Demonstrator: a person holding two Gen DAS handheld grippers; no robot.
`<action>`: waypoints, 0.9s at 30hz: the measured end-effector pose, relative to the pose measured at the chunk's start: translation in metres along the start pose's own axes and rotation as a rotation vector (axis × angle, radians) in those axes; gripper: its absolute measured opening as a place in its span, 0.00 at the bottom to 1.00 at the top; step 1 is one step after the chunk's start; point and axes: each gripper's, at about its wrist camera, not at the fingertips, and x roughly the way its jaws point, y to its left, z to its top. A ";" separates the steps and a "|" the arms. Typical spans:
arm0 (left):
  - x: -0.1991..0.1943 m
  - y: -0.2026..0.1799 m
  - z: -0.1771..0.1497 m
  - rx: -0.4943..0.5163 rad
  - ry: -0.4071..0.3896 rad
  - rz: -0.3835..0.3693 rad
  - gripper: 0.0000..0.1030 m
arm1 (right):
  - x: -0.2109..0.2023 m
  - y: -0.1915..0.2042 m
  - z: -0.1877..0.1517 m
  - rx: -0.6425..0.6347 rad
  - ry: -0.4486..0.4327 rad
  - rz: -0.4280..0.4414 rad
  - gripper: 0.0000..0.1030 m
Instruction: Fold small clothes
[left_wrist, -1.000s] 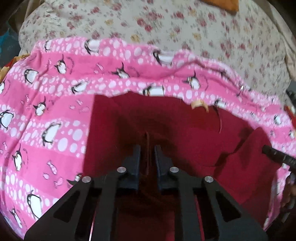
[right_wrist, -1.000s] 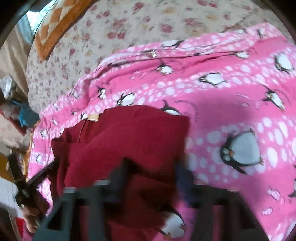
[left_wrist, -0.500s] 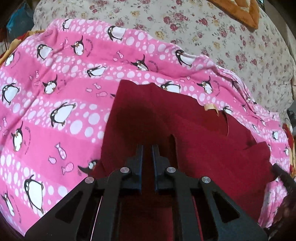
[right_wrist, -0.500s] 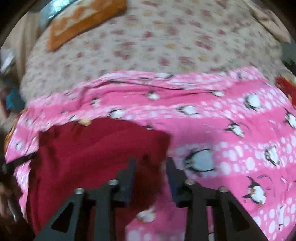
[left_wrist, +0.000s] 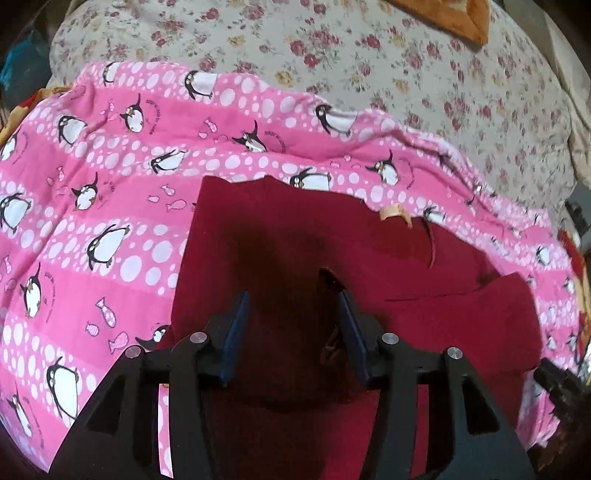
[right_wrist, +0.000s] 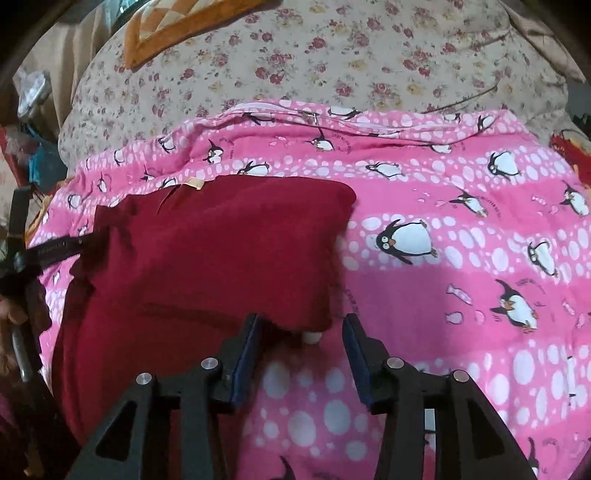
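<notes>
Tilting down, left tongs (left_wrist: 291, 295) opening.

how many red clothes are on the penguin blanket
1. One dark red garment lies folded on the pink penguin blanket, left of the right gripper and under the left gripper. Anything tucked under it would be hidden.

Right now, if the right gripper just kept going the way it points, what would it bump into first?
Probably the pink penguin blanket, just past the near corner of the dark red garment. The right gripper, jaws opening with nothing between them, points there; depth is uncertain.
</notes>
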 end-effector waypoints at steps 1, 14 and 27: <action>-0.003 0.002 -0.001 -0.010 -0.008 -0.001 0.47 | -0.002 0.001 -0.001 0.003 -0.004 0.005 0.43; 0.010 -0.020 -0.015 0.084 0.026 -0.022 0.59 | 0.002 0.006 -0.003 0.046 -0.021 0.067 0.46; 0.005 0.003 0.010 0.058 -0.021 -0.003 0.07 | -0.009 0.018 0.016 0.041 -0.095 0.089 0.46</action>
